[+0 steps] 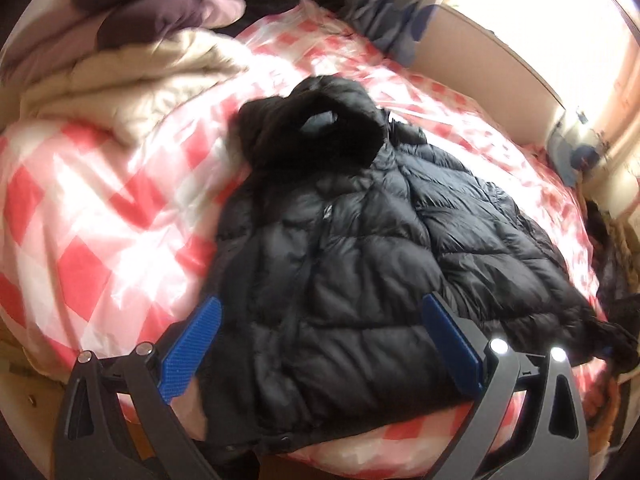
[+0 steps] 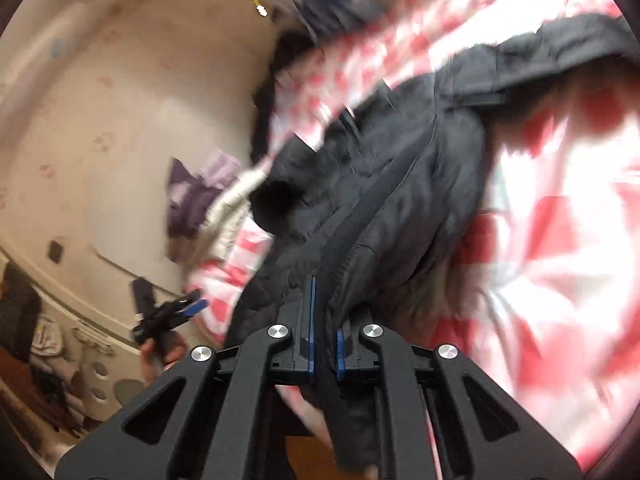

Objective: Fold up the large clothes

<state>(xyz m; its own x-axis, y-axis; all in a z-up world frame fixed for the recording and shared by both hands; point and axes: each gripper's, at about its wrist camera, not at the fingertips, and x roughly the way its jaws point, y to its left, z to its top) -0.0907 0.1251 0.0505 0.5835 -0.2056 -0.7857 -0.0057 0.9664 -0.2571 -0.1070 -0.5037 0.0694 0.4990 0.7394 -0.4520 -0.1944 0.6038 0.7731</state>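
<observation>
A black hooded puffer jacket (image 1: pixel 360 248) lies spread on the bed, hood toward the far side, hem at the near edge. My left gripper (image 1: pixel 320 312) is open above the hem, its blue pads (image 1: pixel 192 348) wide apart with nothing between them. In the right wrist view the jacket (image 2: pixel 380 184) is blurred. My right gripper (image 2: pixel 325 332) is shut on a dark edge strip of the jacket, which hangs down between the blue pads. The left gripper (image 2: pixel 180 312) also shows there at lower left, held in a hand.
The bed has a red-and-white checked cover (image 1: pixel 80 220) under clear plastic. Cream (image 1: pixel 132 76) and purple (image 1: pixel 152 4) bedding is piled at the far left. A wall and window (image 1: pixel 540 20) stand on the right. A white cabinet (image 2: pixel 92 344) stands beside the bed.
</observation>
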